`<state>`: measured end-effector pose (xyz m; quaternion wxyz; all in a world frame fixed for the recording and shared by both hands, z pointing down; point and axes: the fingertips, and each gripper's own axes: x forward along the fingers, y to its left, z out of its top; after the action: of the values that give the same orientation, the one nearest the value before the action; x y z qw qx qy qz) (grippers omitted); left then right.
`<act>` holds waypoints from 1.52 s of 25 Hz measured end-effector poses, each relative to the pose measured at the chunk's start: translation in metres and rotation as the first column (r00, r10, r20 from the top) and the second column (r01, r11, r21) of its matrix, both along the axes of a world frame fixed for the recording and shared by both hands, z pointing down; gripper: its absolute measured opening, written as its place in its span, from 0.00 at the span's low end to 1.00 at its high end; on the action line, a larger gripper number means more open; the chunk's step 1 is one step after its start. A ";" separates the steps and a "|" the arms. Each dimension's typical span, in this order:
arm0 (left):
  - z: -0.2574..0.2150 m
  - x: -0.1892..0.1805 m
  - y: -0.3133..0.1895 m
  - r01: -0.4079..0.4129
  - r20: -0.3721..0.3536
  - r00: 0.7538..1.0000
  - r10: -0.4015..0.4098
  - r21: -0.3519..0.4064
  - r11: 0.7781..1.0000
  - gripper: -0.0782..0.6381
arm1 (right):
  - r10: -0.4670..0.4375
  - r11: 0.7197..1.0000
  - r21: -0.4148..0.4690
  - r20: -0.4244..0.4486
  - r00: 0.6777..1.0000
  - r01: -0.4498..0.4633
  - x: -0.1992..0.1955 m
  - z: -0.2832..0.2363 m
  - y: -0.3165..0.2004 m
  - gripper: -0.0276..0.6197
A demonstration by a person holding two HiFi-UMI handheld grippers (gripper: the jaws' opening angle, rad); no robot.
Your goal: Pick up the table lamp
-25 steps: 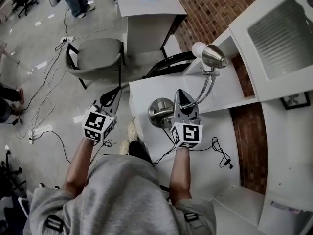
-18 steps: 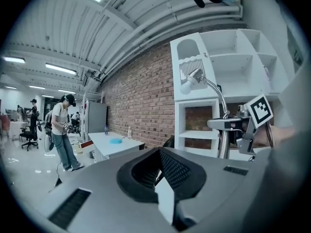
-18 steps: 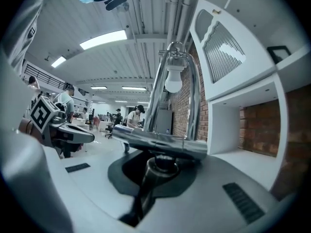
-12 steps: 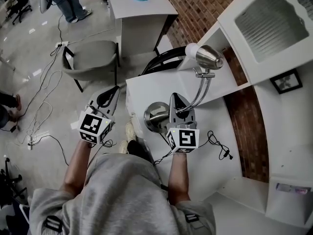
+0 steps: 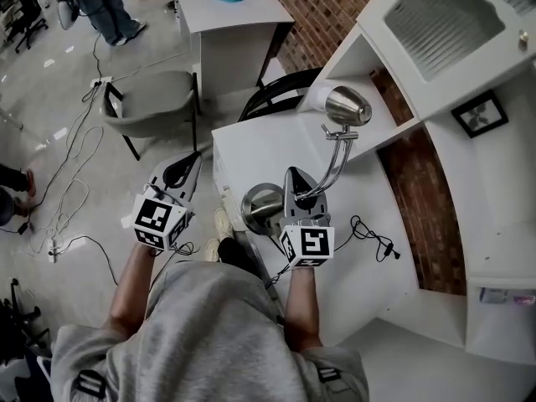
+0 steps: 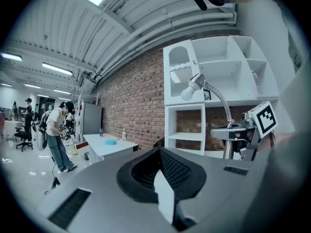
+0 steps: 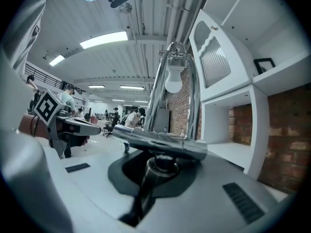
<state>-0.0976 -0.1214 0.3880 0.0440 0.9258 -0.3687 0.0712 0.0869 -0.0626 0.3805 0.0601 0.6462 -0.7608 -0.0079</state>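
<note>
The table lamp is chrome, with a round base [image 5: 261,208], a curved stem [image 5: 335,159] and a shade [image 5: 346,105] with a white bulb. My right gripper [image 5: 295,187] is shut on the lamp's metal post at the base; in the right gripper view the post [image 7: 158,168] fills the jaws under the disc [image 7: 160,142]. The base hangs over the left edge of the white table [image 5: 251,149]. The left gripper view shows the lamp [image 6: 232,129] held off the surface. My left gripper [image 5: 191,162] is beside the table, shut and empty.
The lamp's black cord [image 5: 373,234] trails across the table. A white shelf unit [image 5: 435,23] stands against the brick wall. A black chair back [image 5: 272,99] and a grey armchair [image 5: 155,99] stand beyond the table. A person [image 5: 96,7] stands beside a far desk [image 5: 226,11].
My right gripper has carried the lamp away from the shelf, toward the table's left edge, where the base now overhangs. My left gripper has drifted slightly up beside the table.
</note>
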 end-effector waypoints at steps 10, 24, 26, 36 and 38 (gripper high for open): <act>0.007 -0.007 0.015 0.011 0.006 1.000 -0.011 -0.005 1.000 0.11 | 0.022 1.000 -0.006 0.001 1.000 -0.022 -0.002 0.008 0.021 0.07; 0.007 -0.008 0.015 0.012 0.006 1.000 -0.012 -0.002 1.000 0.11 | 0.024 1.000 0.007 -0.002 1.000 -0.024 -0.004 0.005 0.023 0.07; 0.007 -0.008 0.016 0.011 0.007 1.000 -0.011 -0.002 1.000 0.11 | 0.025 1.000 0.008 0.003 1.000 -0.025 -0.004 0.005 0.023 0.07; 0.006 -0.012 0.015 0.017 0.006 1.000 -0.017 -0.001 1.000 0.11 | 0.024 1.000 0.000 0.001 1.000 -0.024 -0.006 0.007 0.022 0.07; 0.006 -0.012 0.015 0.017 0.007 1.000 -0.017 -0.002 1.000 0.11 | 0.022 1.000 0.000 0.004 1.000 -0.022 -0.006 0.007 0.022 0.07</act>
<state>-0.1093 -0.1062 0.3944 0.0441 0.9223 -0.3768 0.0744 0.0813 -0.0406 0.3874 0.0586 0.6546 -0.7537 -0.0061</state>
